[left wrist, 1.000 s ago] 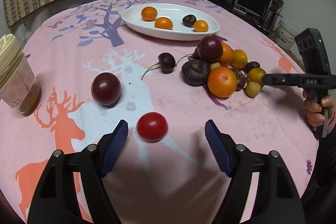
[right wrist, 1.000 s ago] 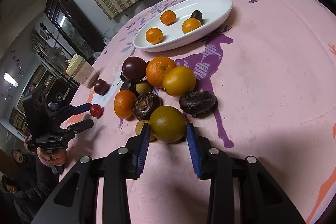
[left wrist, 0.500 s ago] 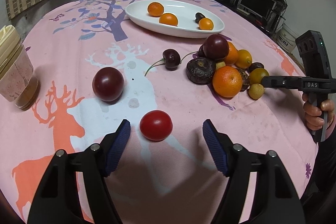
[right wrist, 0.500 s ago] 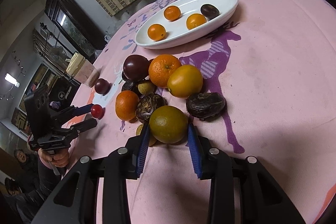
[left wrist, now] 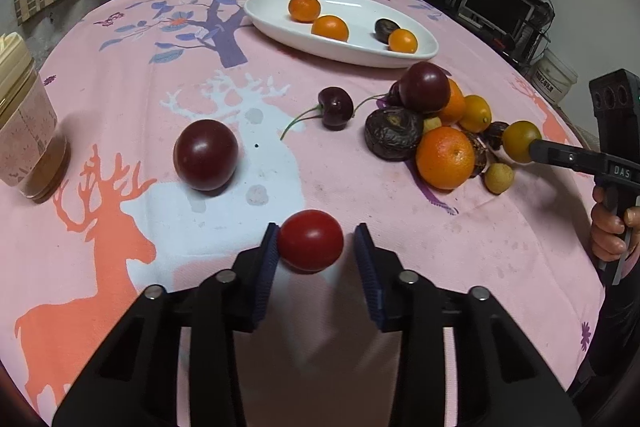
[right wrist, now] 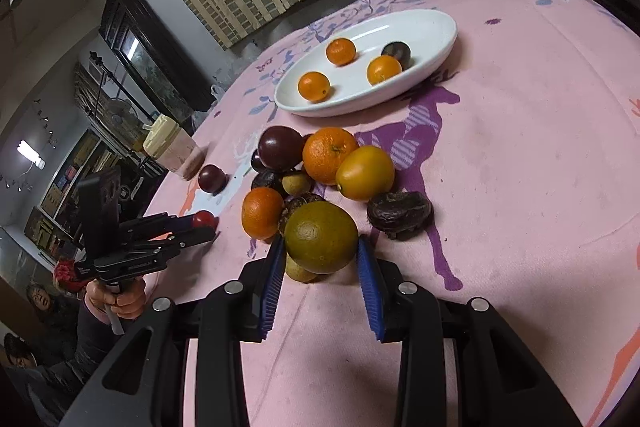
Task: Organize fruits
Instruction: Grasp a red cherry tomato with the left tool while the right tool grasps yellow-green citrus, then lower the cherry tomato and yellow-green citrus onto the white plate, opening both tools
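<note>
Readable only: "DAS", white letters on the black body of the right gripper [left wrist: 520, 147] (seen in the left wrist view, near the handle). Markings on a white bucket [left wrist: 554, 77] at the back too blurred to make out.
</note>
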`<move>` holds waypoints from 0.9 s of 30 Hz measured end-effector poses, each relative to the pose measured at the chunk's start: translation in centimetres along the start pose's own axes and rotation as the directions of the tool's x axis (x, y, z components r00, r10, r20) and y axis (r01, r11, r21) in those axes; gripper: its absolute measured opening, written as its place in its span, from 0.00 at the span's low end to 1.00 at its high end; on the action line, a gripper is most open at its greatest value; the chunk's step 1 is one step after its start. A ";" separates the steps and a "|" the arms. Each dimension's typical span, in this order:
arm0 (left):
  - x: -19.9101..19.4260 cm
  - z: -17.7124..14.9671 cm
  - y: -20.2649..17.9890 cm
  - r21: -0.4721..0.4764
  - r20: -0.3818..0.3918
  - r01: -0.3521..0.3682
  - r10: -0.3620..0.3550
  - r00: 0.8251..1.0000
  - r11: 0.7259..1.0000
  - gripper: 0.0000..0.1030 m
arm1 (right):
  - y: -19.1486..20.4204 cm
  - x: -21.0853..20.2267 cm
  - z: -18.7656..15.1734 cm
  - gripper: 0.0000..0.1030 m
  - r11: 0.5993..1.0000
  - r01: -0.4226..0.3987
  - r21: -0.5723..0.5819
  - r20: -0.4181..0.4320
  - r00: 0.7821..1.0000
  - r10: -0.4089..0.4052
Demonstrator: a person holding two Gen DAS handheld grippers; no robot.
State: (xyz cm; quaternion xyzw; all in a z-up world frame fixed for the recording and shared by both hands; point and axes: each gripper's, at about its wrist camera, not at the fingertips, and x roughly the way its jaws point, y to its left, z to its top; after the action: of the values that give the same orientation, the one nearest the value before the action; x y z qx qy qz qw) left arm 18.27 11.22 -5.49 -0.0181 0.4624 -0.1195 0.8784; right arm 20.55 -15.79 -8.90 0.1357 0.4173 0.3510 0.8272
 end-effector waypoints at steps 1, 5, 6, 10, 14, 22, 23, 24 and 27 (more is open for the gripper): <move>-0.1 0.1 0.1 -0.005 0.004 0.003 -0.003 1.000 1.000 0.30 | 0.1 -0.2 0.1 0.35 1.000 -0.008 -0.004 0.011 1.000 0.008; -0.2 0.7 0.1 -0.009 0.012 0.030 -0.030 0.999 0.999 0.30 | 0.4 -0.7 0.8 0.35 0.998 -0.066 -0.007 0.046 0.997 0.067; 0.0 0.8 0.0 0.000 0.008 0.023 -0.023 1.000 1.000 0.30 | 0.4 -0.8 1.2 0.35 0.997 -0.073 -0.004 0.055 0.996 0.074; 0.4 1.1 -0.4 0.009 -0.001 0.002 -0.002 1.000 1.000 0.30 | 0.3 -1.2 3.3 0.35 0.997 -0.078 0.004 0.087 0.993 0.077; -1.1 3.9 -0.9 0.010 0.059 0.040 -0.041 0.997 0.999 0.30 | -0.1 -0.7 7.6 0.35 0.999 -0.033 0.006 0.167 0.985 0.032; 2.9 15.9 -3.3 0.011 0.095 0.049 -0.049 0.994 0.999 0.30 | -3.2 5.9 13.0 0.35 0.989 0.121 0.082 0.156 0.979 -0.133; 3.8 17.1 -3.5 0.012 0.094 0.033 -0.034 0.995 0.999 0.30 | -3.4 6.5 13.2 0.35 0.988 0.136 0.076 0.152 0.977 -0.147; 4.8 18.2 -3.7 0.008 0.089 0.015 -0.015 0.996 1.000 0.30 | -3.6 7.0 13.5 0.35 0.986 0.150 0.072 0.147 0.976 -0.159; 8.1 20.6 -3.8 -0.014 0.042 -0.032 0.032 0.999 0.999 0.30 | -4.2 7.7 13.8 0.37 0.984 0.165 0.067 0.131 0.976 -0.173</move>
State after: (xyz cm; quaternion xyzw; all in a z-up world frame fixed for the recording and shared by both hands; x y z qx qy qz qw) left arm 38.72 4.04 0.29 -0.0191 0.4449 -0.1019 0.8896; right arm 36.46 -12.53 -7.16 0.1465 0.3792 0.2574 0.8766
